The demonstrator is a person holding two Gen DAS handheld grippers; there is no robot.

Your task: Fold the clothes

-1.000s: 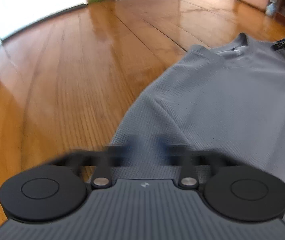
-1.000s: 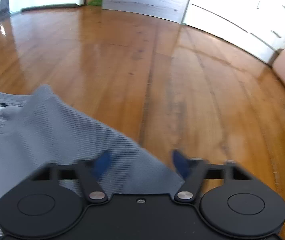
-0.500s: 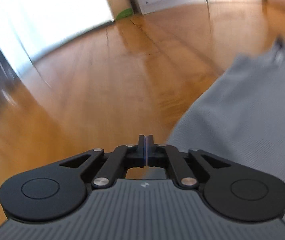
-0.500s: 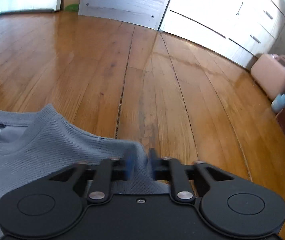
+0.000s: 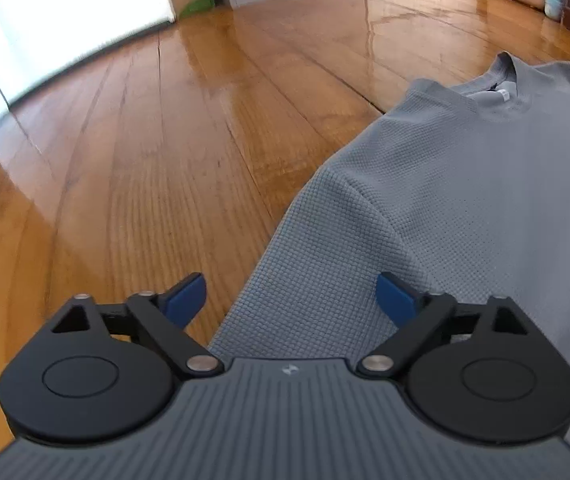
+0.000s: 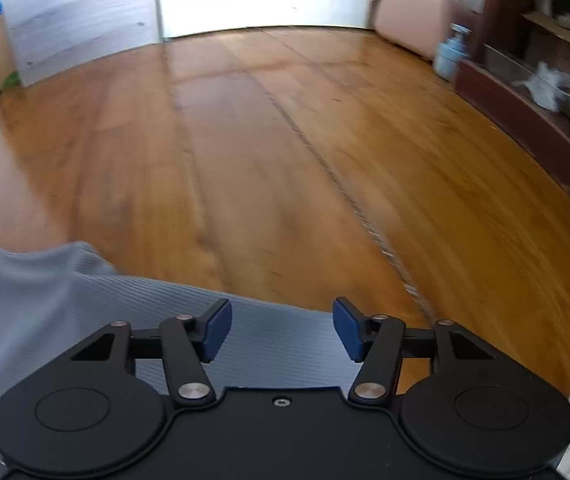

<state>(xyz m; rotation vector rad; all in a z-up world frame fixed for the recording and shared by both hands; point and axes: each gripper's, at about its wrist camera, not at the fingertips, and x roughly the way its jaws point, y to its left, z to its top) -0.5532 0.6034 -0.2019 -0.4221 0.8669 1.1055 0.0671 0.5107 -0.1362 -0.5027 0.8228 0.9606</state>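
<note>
- The grey T-shirt lies spread flat on the wooden floor, front up, with its collar at the far end in the left wrist view.
- The left gripper hovers low over the shirt's left sleeve, its blue pads set wide apart and holding nothing; one pad is over bare floor, the other over cloth.
- The right gripper is likewise spread wide and empty, poised over the shirt's right edge, with bare boards beyond.
- Judged from this, the step in hand is the first side fold: both grippers are placed at opposite sleeves, and no fold is made yet.
- The next move would call for lowering each gripper until the pads straddle the cloth edge, then closing on it (the knit is thin and lies flat, so a pad may slide over the top and catch nothing).
- Only the left view shows the collar, the neck label and the dark mark on the chest at the right edge.
- Only the right view shows the dark wooden shelf on the right; its picture is blurred, so whether the pads touch the cloth I cannot tell.
</note>
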